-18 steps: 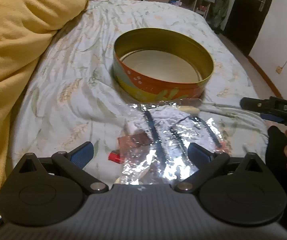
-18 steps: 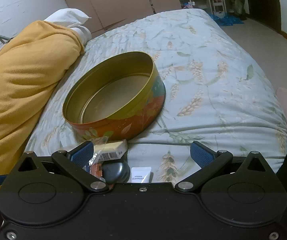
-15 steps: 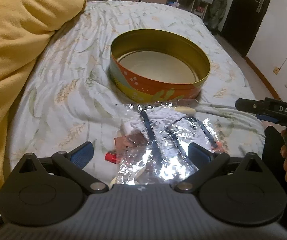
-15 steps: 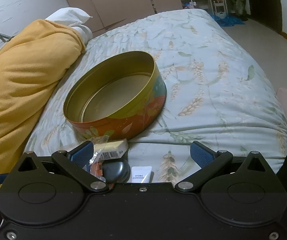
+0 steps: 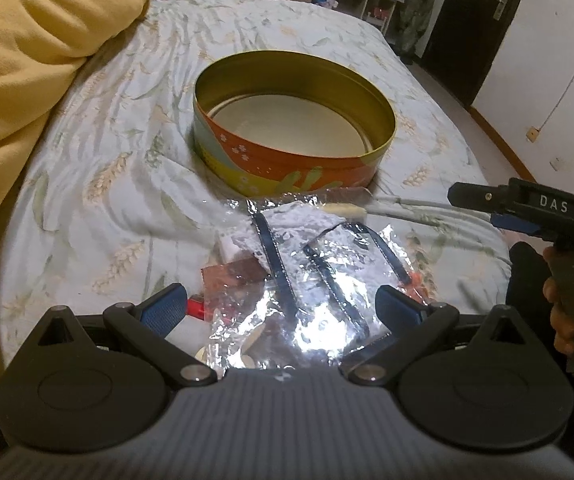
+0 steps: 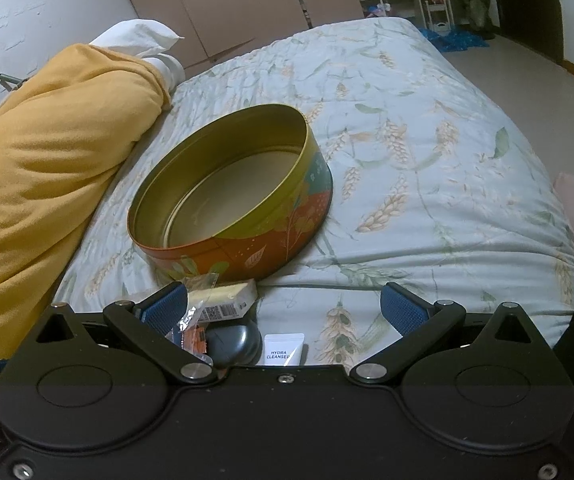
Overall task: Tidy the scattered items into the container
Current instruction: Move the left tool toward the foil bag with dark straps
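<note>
Both grippers stand wide open, holding nothing. Directly ahead of the left gripper, between its fingers, lies the crinkled foil bag. Near the right gripper sit a white sachet reading "HYDRA CLEANSER", a dark case and a yellow box. Beyond them stands the empty round tin, straight forward.

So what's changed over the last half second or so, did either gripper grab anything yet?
No grab yet. The left gripper has eased slightly forward and left, so the round tin and the foil-and-plastic pile sit a little nearer in its view; jaws open and empty. The right gripper has barely moved, open over the cleanser sachet and dark case. The tin remains empty, items unmoved.
</note>
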Demonstrator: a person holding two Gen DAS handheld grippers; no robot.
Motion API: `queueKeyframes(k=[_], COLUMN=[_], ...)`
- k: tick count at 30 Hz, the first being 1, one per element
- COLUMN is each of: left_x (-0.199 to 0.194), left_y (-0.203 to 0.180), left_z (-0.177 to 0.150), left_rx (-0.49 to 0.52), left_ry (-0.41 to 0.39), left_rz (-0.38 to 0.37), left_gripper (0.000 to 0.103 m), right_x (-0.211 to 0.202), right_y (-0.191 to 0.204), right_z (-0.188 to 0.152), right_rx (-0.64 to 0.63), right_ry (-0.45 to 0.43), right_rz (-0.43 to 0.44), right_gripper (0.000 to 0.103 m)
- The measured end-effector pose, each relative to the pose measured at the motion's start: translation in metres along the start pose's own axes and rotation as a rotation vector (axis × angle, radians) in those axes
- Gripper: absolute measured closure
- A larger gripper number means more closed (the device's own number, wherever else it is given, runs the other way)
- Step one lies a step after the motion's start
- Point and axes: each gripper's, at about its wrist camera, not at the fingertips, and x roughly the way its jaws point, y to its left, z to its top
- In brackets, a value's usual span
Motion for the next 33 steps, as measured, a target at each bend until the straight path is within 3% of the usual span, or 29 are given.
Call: queueKeyframes(k=[14,21,28,33], left_x=[0.011,0.012,-0.006,-0.022], left_y=[0.008,0.028,0.029,0.023], left_z=[-0.011,-0.014,-0.015,-0.022], left_rx=[-0.046,-0.19,-0.187,-0.122], left_ry=[0.025,0.058,-0.063,-0.229], left_rz=[-0.005,-0.03,-0.027,-0.018], left_gripper=[0.0,0.0,0.0,0.0], right_x=[0.002,0.003,-0.001,-0.016], right_y=[-0.001,-0.001,-0.002,-0.003], right_z=[0.0,-0.003,-0.004,-0.007], right_rx=[-0.004,-0.017,-0.009,-0.03], right_ry=[0.003,-0.003,-0.01,-0.095], right_rz=[-0.005,-0.019,-0.039,-0.028], right_gripper=[0.0,0.0,0.0,0.0])
